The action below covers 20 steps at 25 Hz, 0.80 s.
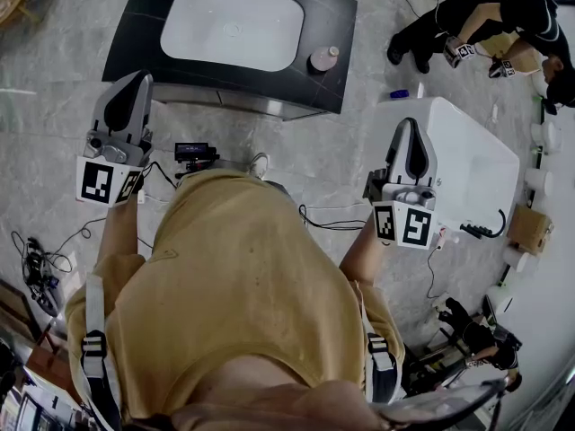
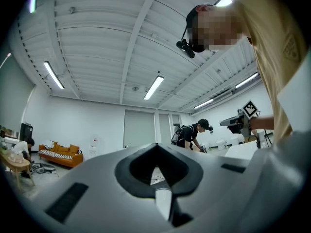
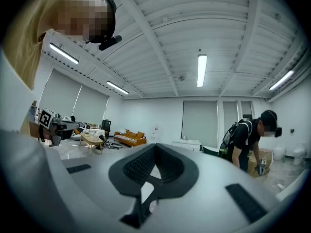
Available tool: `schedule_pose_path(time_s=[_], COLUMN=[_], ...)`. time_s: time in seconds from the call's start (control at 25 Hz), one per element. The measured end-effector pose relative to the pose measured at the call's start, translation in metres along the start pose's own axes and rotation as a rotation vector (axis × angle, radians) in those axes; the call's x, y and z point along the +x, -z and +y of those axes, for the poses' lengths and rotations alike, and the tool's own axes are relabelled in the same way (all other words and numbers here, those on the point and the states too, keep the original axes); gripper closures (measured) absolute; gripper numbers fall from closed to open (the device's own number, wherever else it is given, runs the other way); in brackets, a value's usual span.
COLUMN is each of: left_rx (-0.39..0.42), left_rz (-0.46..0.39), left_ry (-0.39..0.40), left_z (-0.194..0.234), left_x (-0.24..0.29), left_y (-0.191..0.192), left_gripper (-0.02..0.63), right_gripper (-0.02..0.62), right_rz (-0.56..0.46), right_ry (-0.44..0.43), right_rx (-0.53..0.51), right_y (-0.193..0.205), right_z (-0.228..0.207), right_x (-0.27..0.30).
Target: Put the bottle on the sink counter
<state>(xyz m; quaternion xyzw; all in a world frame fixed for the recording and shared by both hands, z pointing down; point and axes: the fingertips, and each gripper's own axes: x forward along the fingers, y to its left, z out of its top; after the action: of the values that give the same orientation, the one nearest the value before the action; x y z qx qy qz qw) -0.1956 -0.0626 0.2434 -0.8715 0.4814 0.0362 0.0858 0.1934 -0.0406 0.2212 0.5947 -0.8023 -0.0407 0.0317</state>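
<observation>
Seen from the head view, the black sink counter (image 1: pixel 329 12) with its white basin (image 1: pixel 232 27) lies ahead of me on the floor level below. A small pinkish bottle (image 1: pixel 323 58) stands on the counter's right side, beside the basin. My left gripper (image 1: pixel 142 77) hovers short of the counter's near left corner, shut and empty. My right gripper (image 1: pixel 409 124) is held over a white fixture (image 1: pixel 476 164), also shut with nothing in it. In both gripper views the jaws (image 2: pixel 156 145) (image 3: pixel 154 145) point level across the room and meet at their tips.
A person in black (image 1: pixel 490 12) crouches at the far right, and shows in both gripper views (image 2: pixel 192 135) (image 3: pixel 249 141). Cables (image 1: pixel 332 221) and a black device (image 1: pixel 193 153) lie on the floor by my feet. A small blue thing (image 1: pixel 399 93) rests on the white fixture's edge.
</observation>
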Motion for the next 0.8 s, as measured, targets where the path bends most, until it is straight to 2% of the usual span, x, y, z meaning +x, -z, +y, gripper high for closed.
schedule_pose_path(time_s=[0.8], left_rx=[-0.002], left_rz=[0.016], left_ry=[0.015], left_z=[-0.0069], left_x=[0.0018], left_y=[0.0019], left_gripper=[0.604], right_gripper=[0.591], right_rz=[0.011], right_ry=[0.003], right_rx=[0.0], right_y=[0.004], right_z=[0.0003], right_x=[-0.0053])
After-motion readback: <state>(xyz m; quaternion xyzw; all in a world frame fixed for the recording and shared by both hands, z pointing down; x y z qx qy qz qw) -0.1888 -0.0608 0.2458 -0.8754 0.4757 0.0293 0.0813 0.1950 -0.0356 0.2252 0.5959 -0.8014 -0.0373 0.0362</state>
